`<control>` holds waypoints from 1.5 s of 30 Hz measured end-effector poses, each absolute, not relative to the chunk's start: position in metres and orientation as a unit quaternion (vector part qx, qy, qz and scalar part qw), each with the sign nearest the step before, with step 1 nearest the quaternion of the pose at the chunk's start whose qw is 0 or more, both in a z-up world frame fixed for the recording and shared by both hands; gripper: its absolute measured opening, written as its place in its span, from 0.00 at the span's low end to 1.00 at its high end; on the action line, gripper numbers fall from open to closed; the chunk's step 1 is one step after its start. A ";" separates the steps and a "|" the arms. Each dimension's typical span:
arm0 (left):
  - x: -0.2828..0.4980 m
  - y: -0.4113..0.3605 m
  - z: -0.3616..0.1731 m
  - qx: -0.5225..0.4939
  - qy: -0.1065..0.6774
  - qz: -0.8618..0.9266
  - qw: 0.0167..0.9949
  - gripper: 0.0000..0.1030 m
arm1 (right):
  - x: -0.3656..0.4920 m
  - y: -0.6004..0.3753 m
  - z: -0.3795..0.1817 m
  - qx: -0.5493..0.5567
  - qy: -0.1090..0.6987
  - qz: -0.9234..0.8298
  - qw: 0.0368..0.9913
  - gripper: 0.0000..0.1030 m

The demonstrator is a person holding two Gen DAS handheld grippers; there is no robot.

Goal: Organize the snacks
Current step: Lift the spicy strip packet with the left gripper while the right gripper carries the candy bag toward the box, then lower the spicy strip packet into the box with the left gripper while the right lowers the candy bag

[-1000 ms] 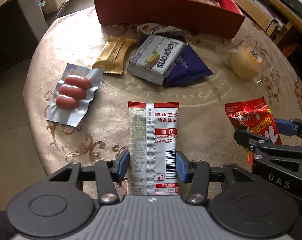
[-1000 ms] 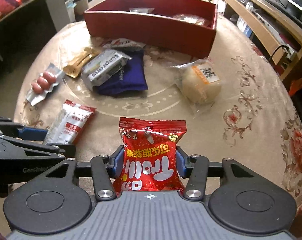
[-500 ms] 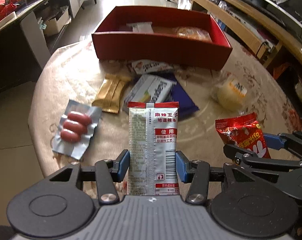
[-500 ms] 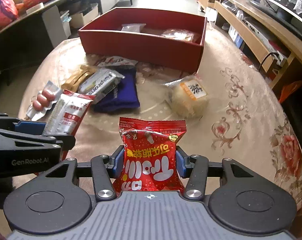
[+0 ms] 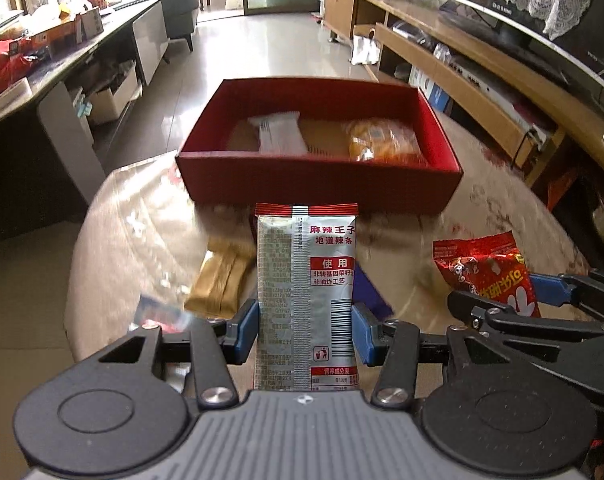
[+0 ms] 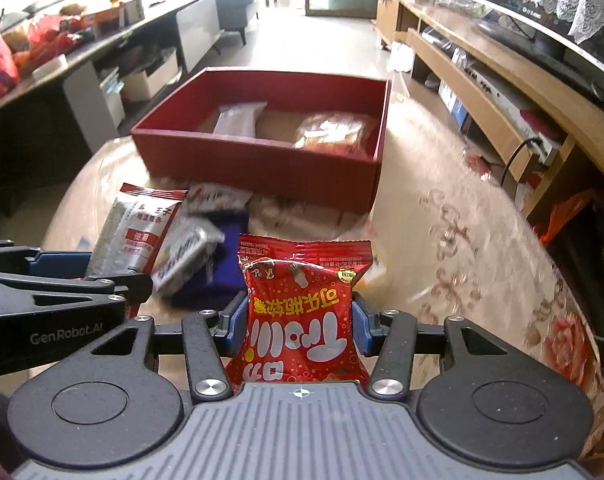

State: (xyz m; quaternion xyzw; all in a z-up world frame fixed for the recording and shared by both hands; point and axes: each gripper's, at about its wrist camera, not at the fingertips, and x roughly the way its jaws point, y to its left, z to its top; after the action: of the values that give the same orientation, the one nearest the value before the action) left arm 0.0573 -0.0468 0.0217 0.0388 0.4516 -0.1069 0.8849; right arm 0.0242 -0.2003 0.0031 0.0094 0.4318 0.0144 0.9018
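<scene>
My left gripper (image 5: 305, 330) is shut on a silver spicy-strip packet (image 5: 306, 292) and holds it upright above the table. My right gripper (image 6: 298, 322) is shut on a red snack bag (image 6: 299, 312), also lifted. Each held snack shows in the other view: the red bag in the left wrist view (image 5: 486, 270), the silver packet in the right wrist view (image 6: 135, 232). The red box (image 5: 322, 184) stands ahead at the table's far side, also in the right wrist view (image 6: 257, 164). It holds a white packet (image 5: 279, 132) and an orange bun bag (image 5: 382, 142).
On the round table (image 6: 462, 240) lie a gold packet (image 5: 221, 276), a Napoleon wafer pack (image 6: 183, 254), a dark blue packet (image 6: 217, 276) and a red-white packet (image 6: 217, 196). Low wooden cabinets run along the right, a counter along the left.
Both grippers have risen and tilted up with their snacks, so the box interior now shows. The table snacks have dropped lower in view. Both grips stay shut.
</scene>
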 end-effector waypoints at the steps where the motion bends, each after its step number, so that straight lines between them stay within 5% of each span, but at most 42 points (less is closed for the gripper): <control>1: 0.061 -0.047 0.023 0.037 0.450 -0.107 0.886 0.47 | 0.028 -0.201 0.005 0.011 0.430 0.014 0.903 0.57; 29: 0.195 -0.068 0.044 0.016 0.409 -0.072 0.909 0.46 | 0.149 -0.216 0.028 0.031 0.385 0.002 0.923 0.57; 45: 0.259 -0.086 0.006 0.043 0.422 -0.041 0.905 0.46 | 0.208 -0.222 -0.008 0.043 0.389 0.006 0.920 0.56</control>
State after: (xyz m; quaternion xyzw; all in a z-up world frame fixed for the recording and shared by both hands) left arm 0.2586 -0.0863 0.0065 0.0429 0.4222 -0.0407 0.9046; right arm 0.2079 -0.2224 -0.0079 0.0427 0.3893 0.0058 0.9201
